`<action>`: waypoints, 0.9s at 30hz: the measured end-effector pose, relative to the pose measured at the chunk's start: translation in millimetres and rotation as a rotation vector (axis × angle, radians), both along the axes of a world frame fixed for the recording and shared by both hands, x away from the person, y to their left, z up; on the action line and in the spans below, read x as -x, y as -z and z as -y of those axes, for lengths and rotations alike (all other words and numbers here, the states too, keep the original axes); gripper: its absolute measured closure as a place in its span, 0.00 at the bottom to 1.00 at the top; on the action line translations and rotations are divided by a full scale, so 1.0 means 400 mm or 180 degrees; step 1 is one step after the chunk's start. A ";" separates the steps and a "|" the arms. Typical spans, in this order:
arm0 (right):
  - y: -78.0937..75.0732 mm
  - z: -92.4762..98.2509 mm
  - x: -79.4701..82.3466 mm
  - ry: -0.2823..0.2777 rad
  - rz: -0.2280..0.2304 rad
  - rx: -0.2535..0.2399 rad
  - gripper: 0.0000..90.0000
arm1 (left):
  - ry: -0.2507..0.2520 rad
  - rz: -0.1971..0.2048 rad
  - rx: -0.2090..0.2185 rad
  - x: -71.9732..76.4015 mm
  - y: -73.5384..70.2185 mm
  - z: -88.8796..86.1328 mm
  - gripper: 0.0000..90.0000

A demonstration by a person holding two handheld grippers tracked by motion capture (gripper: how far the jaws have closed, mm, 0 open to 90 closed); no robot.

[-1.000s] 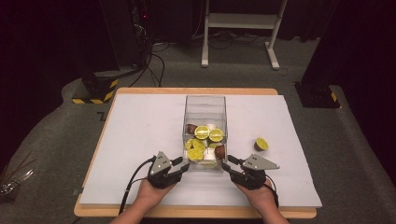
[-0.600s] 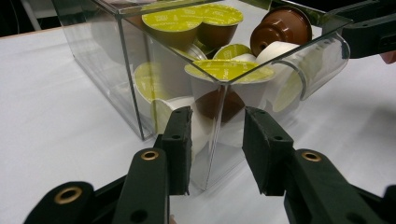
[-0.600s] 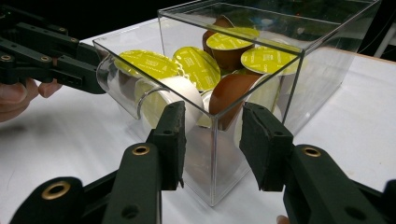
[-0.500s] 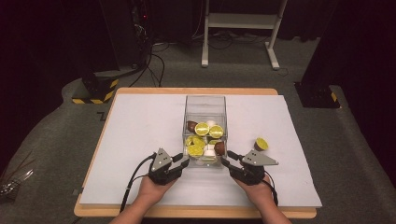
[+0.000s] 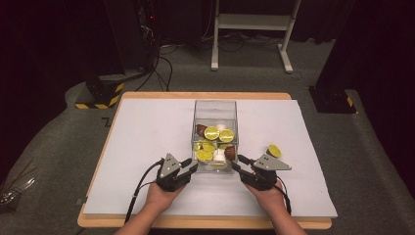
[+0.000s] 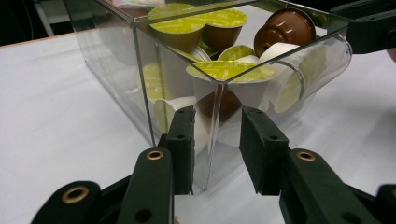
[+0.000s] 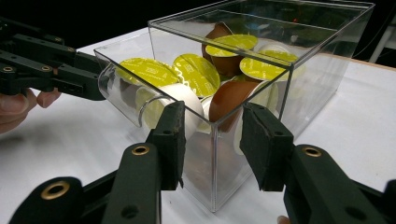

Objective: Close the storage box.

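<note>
From the high view, the person is standing both hands at the near end of a clear plastic box (image 5: 215,134) that sits in the middle of the white table top (image 5: 142,132). The left gripper (image 5: 192,165) is meeting the box's near left corner and the right gripper (image 5: 236,163) its near right corner. The box is holding a heap of coffee capsules (image 5: 213,145), yellow-lidded, brown and white. One stray capsule (image 5: 274,150) is lying on the table just to the right of the box, beside the right gripper. I judge the work to be at the gripping stage: the box is resting on the table, not lifted, and the stray one is waiting outside.

In the left gripper view, the jaws are straddling the box's vertical corner edge (image 6: 214,135), one pad on each wall. They have just been closing, narrow now, and appear to be pinching that corner. A round cut-out in the near wall (image 6: 322,60) is showing capsules pressed against it.

In the right gripper view, the jaws are standing part-way closed around the other corner edge (image 7: 212,154); whether the pads are actually pressing the plastic I cannot tell. The left gripper is reaching in from the far left.

Beyond the table, cables, a white frame stand (image 5: 254,29) and a yellow-and-black striped base (image 5: 100,93) are sitting on the floor, well apart. Nothing is blocking a lift, though capsules might spill from the cut-out.
</note>
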State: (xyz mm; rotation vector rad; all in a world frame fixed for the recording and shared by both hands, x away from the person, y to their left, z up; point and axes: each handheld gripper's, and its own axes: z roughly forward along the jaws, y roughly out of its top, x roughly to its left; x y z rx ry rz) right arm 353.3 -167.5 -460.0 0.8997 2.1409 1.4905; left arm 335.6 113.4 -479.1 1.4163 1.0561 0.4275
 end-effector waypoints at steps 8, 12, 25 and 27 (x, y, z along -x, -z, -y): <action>-0.001 -0.003 -0.004 0.0015 0.0033 0.0042 0.66 | -0.0025 0.0086 0.0054 -0.002 0.007 0.002 0.74; 0.001 -0.004 -0.011 0.0049 0.0002 0.0048 0.66 | -0.0026 0.0092 -0.0038 -0.011 0.004 0.004 0.76; 0.011 -0.023 -0.040 0.0309 0.0014 0.0196 0.49 | -0.0307 0.0264 -0.0173 -0.034 0.013 0.022 0.63; 0.012 -0.022 -0.044 0.0327 0.0000 0.0183 0.47 | -0.0436 0.0283 -0.0194 -0.041 0.017 0.027 0.54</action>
